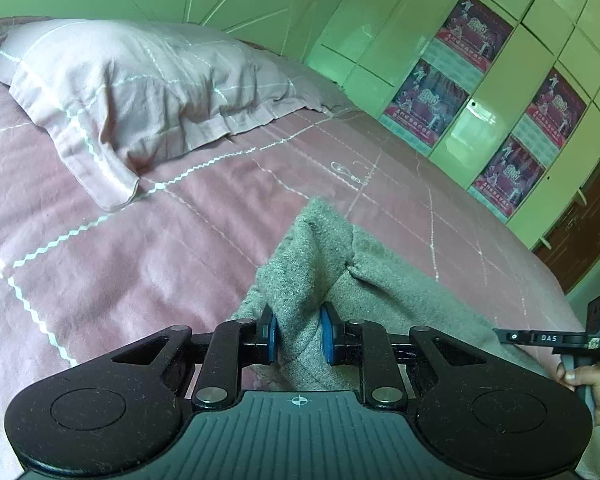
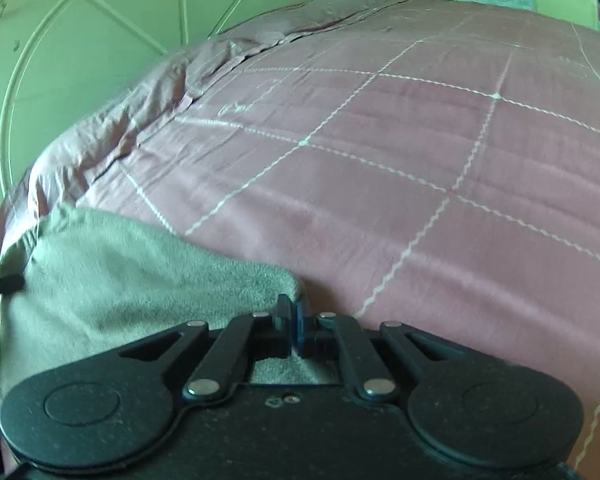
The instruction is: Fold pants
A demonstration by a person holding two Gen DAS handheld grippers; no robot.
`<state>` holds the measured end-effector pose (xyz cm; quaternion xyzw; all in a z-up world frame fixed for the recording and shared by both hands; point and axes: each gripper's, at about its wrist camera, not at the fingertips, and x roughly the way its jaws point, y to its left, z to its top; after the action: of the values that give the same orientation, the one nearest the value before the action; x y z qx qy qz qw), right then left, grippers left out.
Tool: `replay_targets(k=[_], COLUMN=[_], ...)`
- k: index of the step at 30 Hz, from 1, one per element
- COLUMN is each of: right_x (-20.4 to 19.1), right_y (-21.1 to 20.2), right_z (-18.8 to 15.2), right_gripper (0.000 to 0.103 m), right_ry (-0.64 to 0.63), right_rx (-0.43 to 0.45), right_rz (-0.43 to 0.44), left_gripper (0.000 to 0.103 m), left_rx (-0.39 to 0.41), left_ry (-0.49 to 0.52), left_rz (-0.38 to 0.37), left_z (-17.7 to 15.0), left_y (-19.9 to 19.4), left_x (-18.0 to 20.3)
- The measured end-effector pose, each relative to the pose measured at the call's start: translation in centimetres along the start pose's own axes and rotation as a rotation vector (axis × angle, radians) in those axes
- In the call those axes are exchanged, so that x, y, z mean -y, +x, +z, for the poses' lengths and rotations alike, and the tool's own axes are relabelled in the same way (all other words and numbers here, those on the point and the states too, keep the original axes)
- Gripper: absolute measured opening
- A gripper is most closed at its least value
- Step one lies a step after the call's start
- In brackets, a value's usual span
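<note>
The grey fleece pants [image 1: 380, 280] lie on the pink bedspread [image 1: 120, 260]. My left gripper [image 1: 299, 334] has a thick bunch of the grey fabric between its blue pads, which press on it from both sides. My right gripper [image 2: 293, 322] is shut on the edge of the pants [image 2: 120, 272], its jaws nearly together, with cloth showing behind them. The pants spread to the left of the right gripper. The right gripper and the hand holding it also show at the right edge of the left wrist view [image 1: 556, 338].
A pink pillow [image 1: 132, 88] lies at the head of the bed, left of the pants. The pink quilt [image 2: 420, 160] with white zigzag lines stretches ahead. A green headboard [image 2: 80, 40] and green wardrobe doors with posters [image 1: 480, 80] stand beyond.
</note>
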<state>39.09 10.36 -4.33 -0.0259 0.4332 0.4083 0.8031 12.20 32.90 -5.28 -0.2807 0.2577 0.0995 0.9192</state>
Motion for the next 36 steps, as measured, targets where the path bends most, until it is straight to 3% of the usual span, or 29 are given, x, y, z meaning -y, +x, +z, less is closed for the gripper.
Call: replay_targets(k=[2,4,6,7,8,9,12,13,14,16,19,21,23,24,26,29,32,34,35,36], right_x=[-0.2,0.0,0.0,-0.1,-0.2,-0.3,0.1,0.1,0.2,0.3,-0.7,-2.6,-4.0,-4.5,-5.7,-7.8,-5.5,-1.8,0.6,3.2], right_y=[-0.9,-0.2,-0.3,-0.8,-1.6,-3.0,-8.3,-10.4,-12.4,-16.1,-19.3,-19.6,-19.0,-17.9,-14.9,-15.8,-18.7,-20.3,-21.0,-22.2], right_z=[-0.1,-0.6,-0.7,-0.5,-0.4,-0.5,-2.5,-3.7,-5.1,-8.3,-12.9,-15.1,-17.1,-17.9,-19.4,-20.0,-20.3,-21.3,-22.1,-23.2], right_gripper=[0.000,0.000,0.000,0.002,0.012,0.013,0.013,0.013,0.014,0.016,0.018,0.018,0.019,0.019,0.020,0.021,0.030,0.034,0.023,0.002], right_ry=[-0.017,-0.017,0.001,0.023,0.042,0.060,0.088,0.086,0.094,0.107,0.113,0.064,0.108,0.141,0.134,0.065,0.137,0.217,0.283,0.357], right_rx=[0.026,-0.021,-0.022,-0.011,0.012,0.051,0.153,0.180,0.208,0.255,0.288,0.291,0.302,0.277,0.151,0.197,0.298,0.309,0.285,0.295], right_rz=[0.016,-0.004,-0.012,-0.016,-0.026,-0.037,-0.053,-0.087,-0.105,-0.138,-0.194,-0.227,-0.257,-0.261,-0.201,-0.116,-0.211,-0.320,-0.391,-0.387], left_gripper=[0.022,0.022,0.023,0.023,0.023,0.023,0.042,0.061,0.070,0.070,0.070,0.070,0.070,0.070,0.071,0.075,0.075,0.075,0.076,0.076], left_rx=[0.002,-0.031,-0.031,-0.029,-0.022,-0.020,-0.037,-0.023,0.005,0.053,0.092,0.060,0.023,-0.009,-0.099,-0.093,-0.101,-0.079,-0.070,-0.077], left_ry=[0.023,0.061,0.024,0.029,0.047,0.072,0.079,0.072,0.082,0.127,0.279,0.424,0.543,0.616,0.715,0.566,0.598,0.630,0.644,0.638], left_rz=[0.002,0.037,0.029,0.033,0.036,0.042,0.073,0.115,0.160,0.199,0.178,0.121,0.075,0.059,0.114,0.058,0.085,0.126,0.146,0.153], left_z=[-0.1,-0.8,-0.4,-0.1,0.1,0.2,0.1,0.1,0.0,-0.3,-1.5,-3.2,-5.3,-6.7,-9.1,-8.9,-8.2,-8.2,-8.3,-8.2], left_y=[-0.4,0.7,1.3,1.2,1.0,0.7,-0.3,-1.0,-2.0,-4.0,-5.0,-3.5,-1.6,-0.5,1.9,2.0,0.9,0.1,-0.2,-0.3], left_x=[0.2,0.1,-0.2,0.0,0.4,0.8,1.0,1.0,1.2,2.3,6.7,10.7,14.0,15.3,16.2,13.2,13.3,13.9,13.9,13.7])
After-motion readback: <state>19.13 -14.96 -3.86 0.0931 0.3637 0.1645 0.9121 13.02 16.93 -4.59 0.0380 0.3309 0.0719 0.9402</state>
